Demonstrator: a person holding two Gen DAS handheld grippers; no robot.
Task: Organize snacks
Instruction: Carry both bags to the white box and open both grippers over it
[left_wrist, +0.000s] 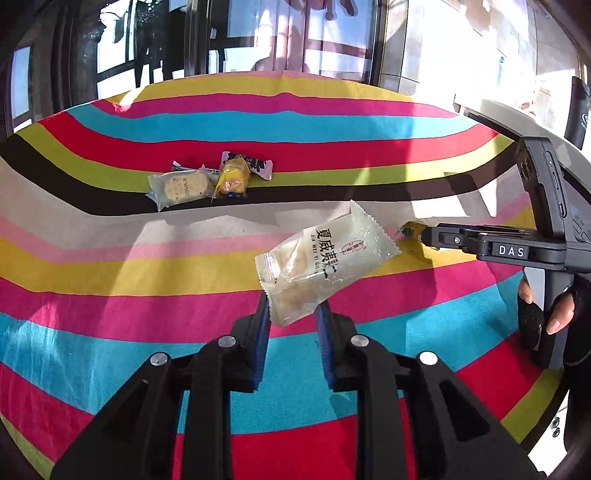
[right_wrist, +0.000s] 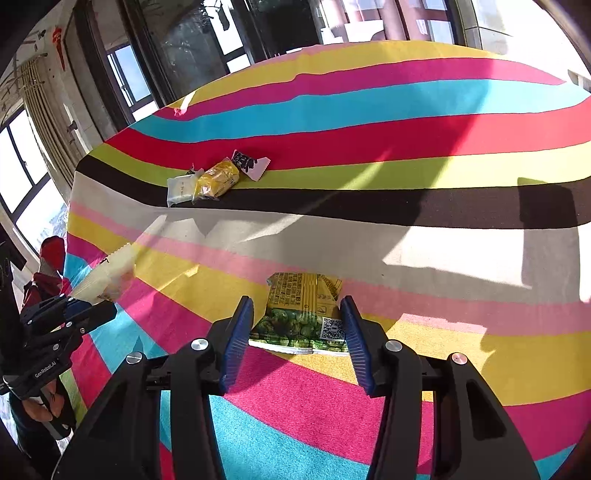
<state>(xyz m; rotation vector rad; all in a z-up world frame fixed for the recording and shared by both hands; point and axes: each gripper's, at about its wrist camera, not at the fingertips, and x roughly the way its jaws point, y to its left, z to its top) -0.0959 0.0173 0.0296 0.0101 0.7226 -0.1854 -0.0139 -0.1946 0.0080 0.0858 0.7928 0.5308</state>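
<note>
My left gripper (left_wrist: 291, 306) is shut on the lower end of a clear white pastry packet (left_wrist: 325, 258) with Chinese print and holds it above the striped cloth; the same packet shows at the left of the right wrist view (right_wrist: 107, 275). My right gripper (right_wrist: 297, 314) is open, its blue pads on either side of a green pea snack bag (right_wrist: 301, 314) that lies flat on the cloth; this gripper shows at the right of the left wrist view (left_wrist: 424, 236). A pile of snacks lies farther back: a round cracker packet (left_wrist: 181, 188), a yellow packet (left_wrist: 231, 179) and a black-and-white packet (left_wrist: 251, 164).
The table is covered by a striped cloth (left_wrist: 110, 295) in many colours. The snack pile sits on the black stripe (right_wrist: 207, 182). Windows and dark frames stand beyond the far edge. The table's left edge drops off near my left hand (right_wrist: 70, 236).
</note>
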